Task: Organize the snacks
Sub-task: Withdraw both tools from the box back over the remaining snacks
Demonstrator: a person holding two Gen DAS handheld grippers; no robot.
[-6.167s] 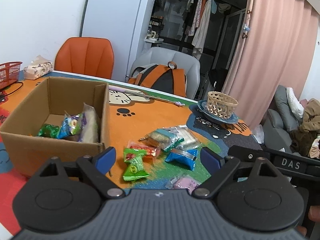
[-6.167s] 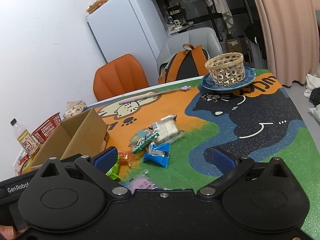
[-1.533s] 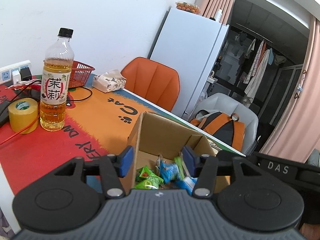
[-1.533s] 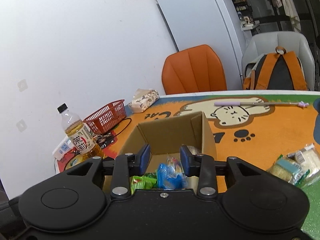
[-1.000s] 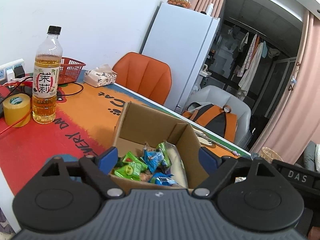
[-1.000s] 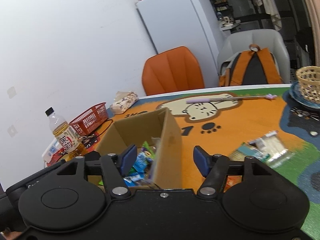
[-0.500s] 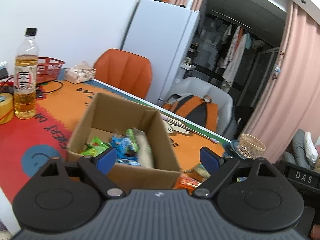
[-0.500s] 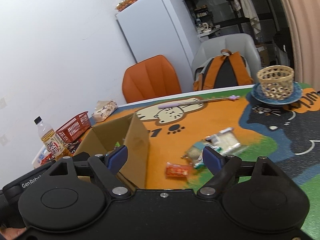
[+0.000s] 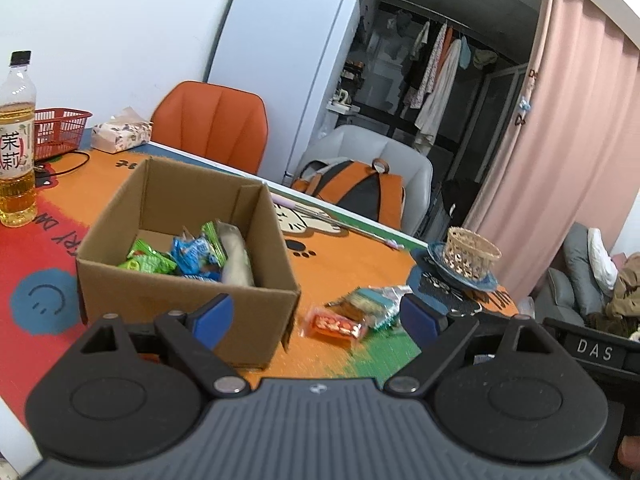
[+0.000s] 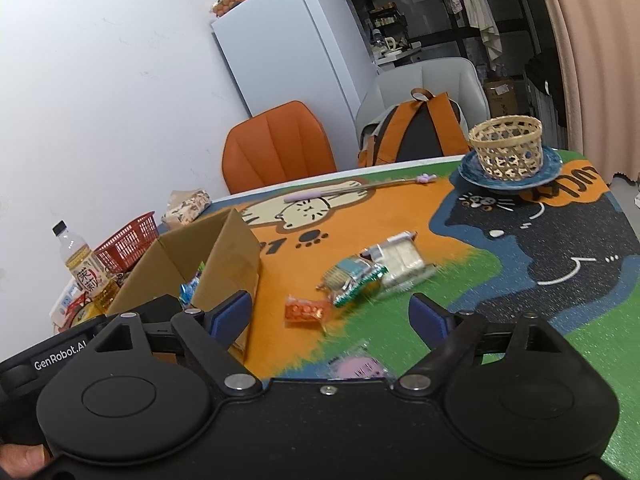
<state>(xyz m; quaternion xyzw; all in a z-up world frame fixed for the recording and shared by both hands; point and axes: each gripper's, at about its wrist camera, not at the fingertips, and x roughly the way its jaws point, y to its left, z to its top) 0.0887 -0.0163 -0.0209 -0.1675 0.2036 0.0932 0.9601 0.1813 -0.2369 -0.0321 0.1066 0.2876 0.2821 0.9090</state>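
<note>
A cardboard box [image 9: 188, 304] stands on the cartoon table mat and holds green, blue and white snack packets [image 9: 188, 254]. It also shows in the right wrist view [image 10: 236, 256]. To its right lie an orange packet [image 9: 336, 325] [image 10: 305, 310], a green-edged cracker pack [image 9: 368, 300] [image 10: 352, 276], a clear white wafer pack [image 10: 398, 258] and a pink packet [image 10: 358, 366]. My left gripper [image 9: 316, 318] is open and empty, above the box's near right corner. My right gripper [image 10: 332, 316] is open and empty, above the loose packets.
A tea bottle [image 9: 16, 148], a red basket [image 9: 58, 132] and a tissue pack [image 9: 120, 136] stand at the far left. A wicker basket [image 10: 506, 146] on a blue plate sits at the far right. Chairs, a backpack and a fridge stand behind the table.
Both grippers let snacks go into the box, opened, and swung right from the box towards the loose packets on the mat. The green and blue packets now lie in the box.
</note>
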